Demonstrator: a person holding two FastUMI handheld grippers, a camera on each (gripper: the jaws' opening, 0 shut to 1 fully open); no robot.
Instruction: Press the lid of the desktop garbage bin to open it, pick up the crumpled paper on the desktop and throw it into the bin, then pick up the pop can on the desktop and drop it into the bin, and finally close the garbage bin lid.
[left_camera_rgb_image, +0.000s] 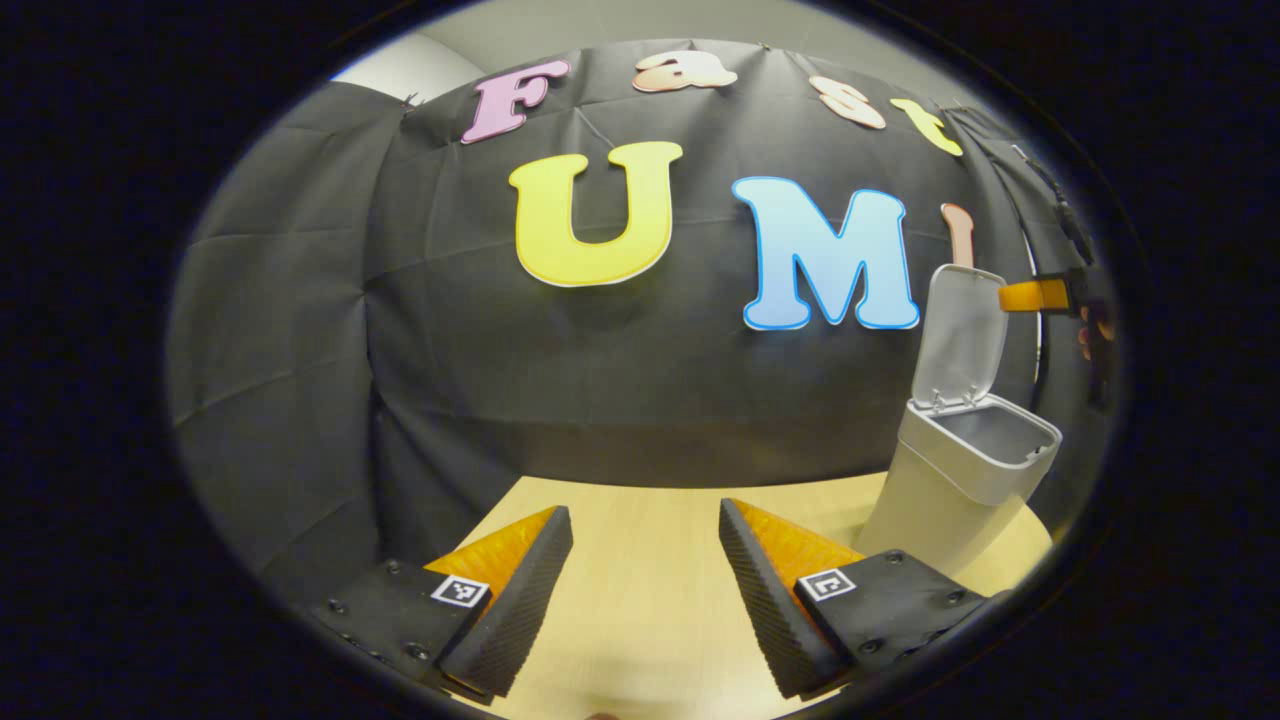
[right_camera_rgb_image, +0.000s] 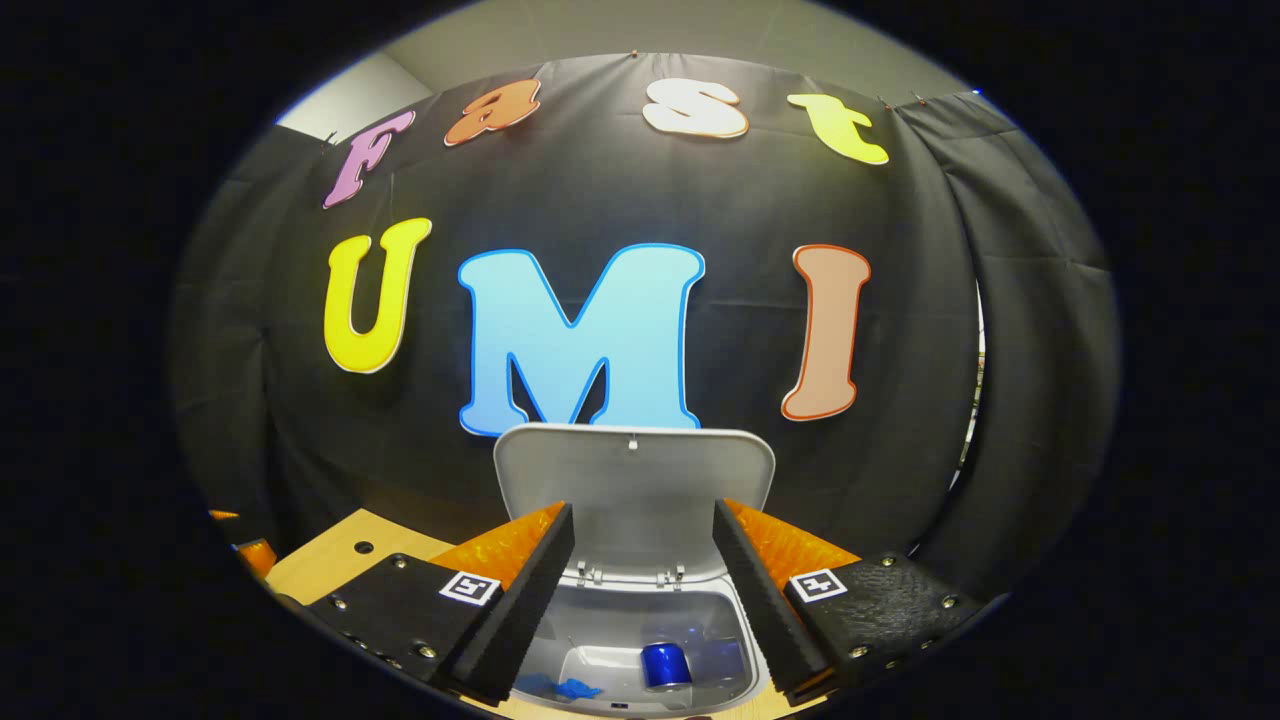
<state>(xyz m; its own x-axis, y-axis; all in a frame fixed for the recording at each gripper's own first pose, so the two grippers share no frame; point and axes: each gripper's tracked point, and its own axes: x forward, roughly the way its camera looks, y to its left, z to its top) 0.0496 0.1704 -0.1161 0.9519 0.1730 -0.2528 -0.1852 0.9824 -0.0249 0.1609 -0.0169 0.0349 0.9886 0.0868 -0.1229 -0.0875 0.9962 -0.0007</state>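
Note:
The grey desktop bin (left_camera_rgb_image: 945, 490) stands on the wooden table (left_camera_rgb_image: 640, 600) at the right of the left gripper view, its lid (left_camera_rgb_image: 958, 335) swung up. My left gripper (left_camera_rgb_image: 640, 520) hangs open over bare tabletop, left of the bin. In the right gripper view my right gripper (right_camera_rgb_image: 642, 515) is open with nothing between its fingers, directly above the bin's mouth (right_camera_rgb_image: 640, 650) and in front of the raised lid (right_camera_rgb_image: 634, 480). A blue pop can (right_camera_rgb_image: 665, 664) lies on the bin's floor, with a crumpled blue piece (right_camera_rgb_image: 560, 688) beside it.
The black cloth wall stands close behind the bin and the table's far edge. A finger of the right gripper (left_camera_rgb_image: 1035, 295) and a hand show above the bin at the far right. The table (right_camera_rgb_image: 330, 565) has a small round hole left of the bin.

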